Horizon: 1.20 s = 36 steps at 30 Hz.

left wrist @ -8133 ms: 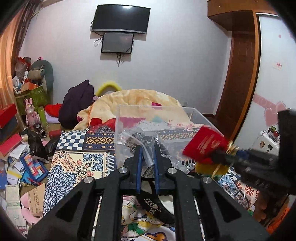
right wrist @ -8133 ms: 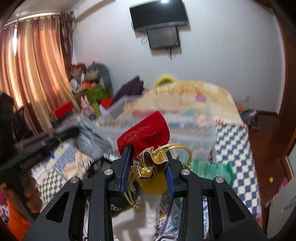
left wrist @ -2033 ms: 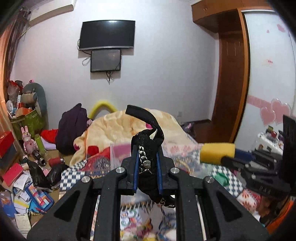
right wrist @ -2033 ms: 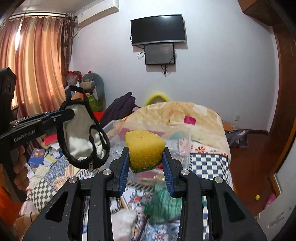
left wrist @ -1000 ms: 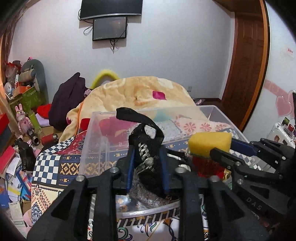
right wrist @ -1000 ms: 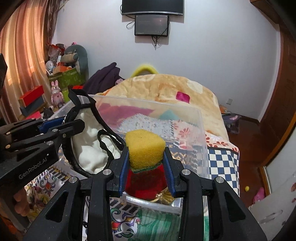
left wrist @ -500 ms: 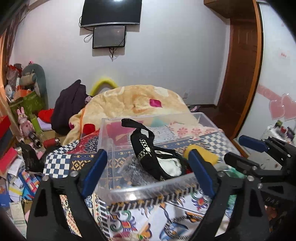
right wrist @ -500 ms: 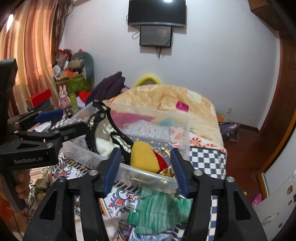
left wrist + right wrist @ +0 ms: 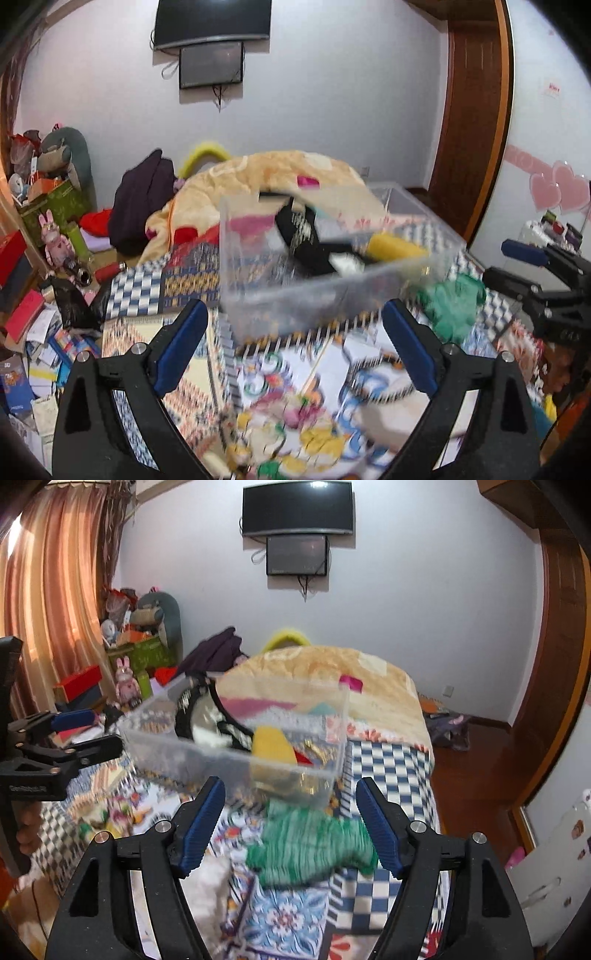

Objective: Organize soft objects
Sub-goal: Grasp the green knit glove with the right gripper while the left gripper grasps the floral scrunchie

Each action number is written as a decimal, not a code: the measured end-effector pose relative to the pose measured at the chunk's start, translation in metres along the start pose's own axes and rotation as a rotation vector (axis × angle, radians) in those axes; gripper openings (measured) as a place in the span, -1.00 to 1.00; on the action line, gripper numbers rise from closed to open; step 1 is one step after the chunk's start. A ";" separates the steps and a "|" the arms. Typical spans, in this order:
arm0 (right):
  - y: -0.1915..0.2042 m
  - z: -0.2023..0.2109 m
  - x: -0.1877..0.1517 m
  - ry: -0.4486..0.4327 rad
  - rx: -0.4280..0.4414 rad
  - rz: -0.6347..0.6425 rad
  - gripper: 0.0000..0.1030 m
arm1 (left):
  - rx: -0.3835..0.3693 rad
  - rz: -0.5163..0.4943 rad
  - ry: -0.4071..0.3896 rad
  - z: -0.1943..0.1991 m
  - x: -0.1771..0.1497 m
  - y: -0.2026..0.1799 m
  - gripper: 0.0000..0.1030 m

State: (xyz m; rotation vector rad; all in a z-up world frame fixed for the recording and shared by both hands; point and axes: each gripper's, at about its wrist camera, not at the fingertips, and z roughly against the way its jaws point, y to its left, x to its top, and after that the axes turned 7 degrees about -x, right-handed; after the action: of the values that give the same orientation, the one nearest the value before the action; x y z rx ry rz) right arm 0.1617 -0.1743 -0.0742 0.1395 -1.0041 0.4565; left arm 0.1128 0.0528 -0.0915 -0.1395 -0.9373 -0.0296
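A bed (image 9: 388, 768) covered in a patchwork spread of blue-and-white checks and floral panels carried everything. A clear plastic bin (image 9: 236, 753) stood on the spread near the middle, with a peach-coloured blanket (image 9: 325, 672) heaped behind it toward the wall. Just in front of the bin, on its right-hand side, a crumpled green cloth (image 9: 310, 845) lay directly on the spread; from the left wrist camera the same green cloth (image 9: 450, 299) sat beside the bin's right corner. A dark purple garment (image 9: 142, 203) lay at the far left end of the bed, next to the blanket. Motion blur smeared the nearer patterns of the spread.
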 end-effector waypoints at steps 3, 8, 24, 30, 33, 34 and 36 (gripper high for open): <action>0.000 -0.008 -0.011 0.037 -0.010 -0.008 0.37 | -0.003 0.016 0.049 -0.005 -0.019 0.007 0.88; -0.009 -0.025 -0.028 0.103 -0.001 -0.058 0.37 | 0.014 0.054 0.128 -0.015 -0.049 0.021 0.88; -0.018 -0.048 -0.048 0.207 0.093 -0.107 -0.30 | 0.010 0.019 0.167 -0.019 -0.084 0.014 0.80; -0.007 -0.037 -0.049 0.169 0.077 -0.078 -0.66 | -0.024 -0.008 0.152 -0.011 -0.086 0.005 0.23; -0.002 -0.026 -0.048 0.148 0.081 -0.060 -0.74 | -0.031 -0.005 0.151 -0.009 -0.084 0.003 -0.18; -0.001 -0.022 -0.048 0.140 0.084 -0.055 -0.74 | -0.037 0.002 0.152 -0.008 -0.083 0.003 -0.36; 0.000 -0.018 -0.043 0.123 0.084 -0.043 -0.75 | -0.046 0.013 0.155 -0.006 -0.082 0.002 -0.55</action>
State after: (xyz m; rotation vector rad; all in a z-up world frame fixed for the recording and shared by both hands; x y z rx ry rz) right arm 0.1567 -0.1815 -0.1198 0.2051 -0.8606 0.4628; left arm 0.0689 0.0509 -0.1609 -0.1831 -0.7810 -0.0497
